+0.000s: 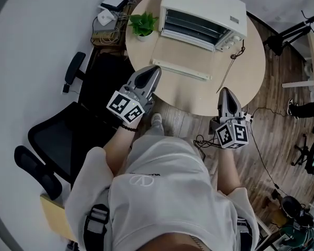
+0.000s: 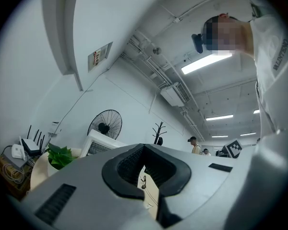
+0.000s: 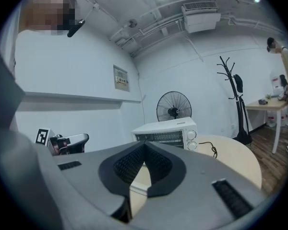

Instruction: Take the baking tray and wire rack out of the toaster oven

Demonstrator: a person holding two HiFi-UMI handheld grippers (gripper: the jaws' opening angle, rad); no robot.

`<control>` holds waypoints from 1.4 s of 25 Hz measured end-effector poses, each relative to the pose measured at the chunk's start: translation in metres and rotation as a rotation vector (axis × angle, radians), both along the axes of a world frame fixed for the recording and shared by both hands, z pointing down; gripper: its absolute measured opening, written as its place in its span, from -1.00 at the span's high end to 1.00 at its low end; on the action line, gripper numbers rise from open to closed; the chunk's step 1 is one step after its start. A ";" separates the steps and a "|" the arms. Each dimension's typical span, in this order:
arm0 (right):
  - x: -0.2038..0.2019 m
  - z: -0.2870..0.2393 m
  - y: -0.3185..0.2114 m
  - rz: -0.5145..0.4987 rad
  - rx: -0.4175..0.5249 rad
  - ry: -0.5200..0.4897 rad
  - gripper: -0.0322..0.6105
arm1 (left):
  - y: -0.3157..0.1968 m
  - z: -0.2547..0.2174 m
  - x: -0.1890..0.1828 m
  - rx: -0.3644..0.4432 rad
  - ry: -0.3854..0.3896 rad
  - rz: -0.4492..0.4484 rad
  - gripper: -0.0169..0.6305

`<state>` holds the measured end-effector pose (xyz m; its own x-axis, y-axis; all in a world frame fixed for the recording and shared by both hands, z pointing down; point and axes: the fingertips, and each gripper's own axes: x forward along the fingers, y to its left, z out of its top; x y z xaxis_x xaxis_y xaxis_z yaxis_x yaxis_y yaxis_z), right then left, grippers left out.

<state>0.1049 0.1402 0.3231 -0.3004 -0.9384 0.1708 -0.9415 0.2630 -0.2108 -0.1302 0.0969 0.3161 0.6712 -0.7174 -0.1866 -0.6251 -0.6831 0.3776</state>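
Beige round table (image 1: pixel 251 61), wood floor (image 1: pixel 275 135); left tool (image 1: pixel 155 69), right tool (image 1: pixel 225 91) both closed, empty.

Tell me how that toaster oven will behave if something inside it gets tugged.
The toaster oven looks small and boxy, standing loose on the smooth table, so it probably slides forward under a pull. Its door lies open and flat, so pressing down there may tip it. The cord lies slack, so it likely won't hold it back.
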 end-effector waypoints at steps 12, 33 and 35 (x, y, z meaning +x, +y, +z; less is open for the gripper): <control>-0.016 0.019 -0.052 -0.025 -0.044 -0.040 0.91 | -0.045 0.019 0.032 -0.046 0.025 0.062 0.94; 0.003 0.082 -0.192 -0.229 -0.211 -0.438 0.91 | -0.153 0.099 0.123 -0.369 0.204 -0.033 0.94; 0.006 0.093 -0.206 -0.236 -0.230 -0.482 0.91 | -0.166 0.110 0.125 -0.401 0.260 -0.054 0.94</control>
<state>0.1105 -0.0658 0.4162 -0.5915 -0.7914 0.1543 -0.6466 0.3512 -0.6772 -0.0048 -0.0692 0.4261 0.5987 -0.7998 -0.0445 -0.5056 -0.4204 0.7534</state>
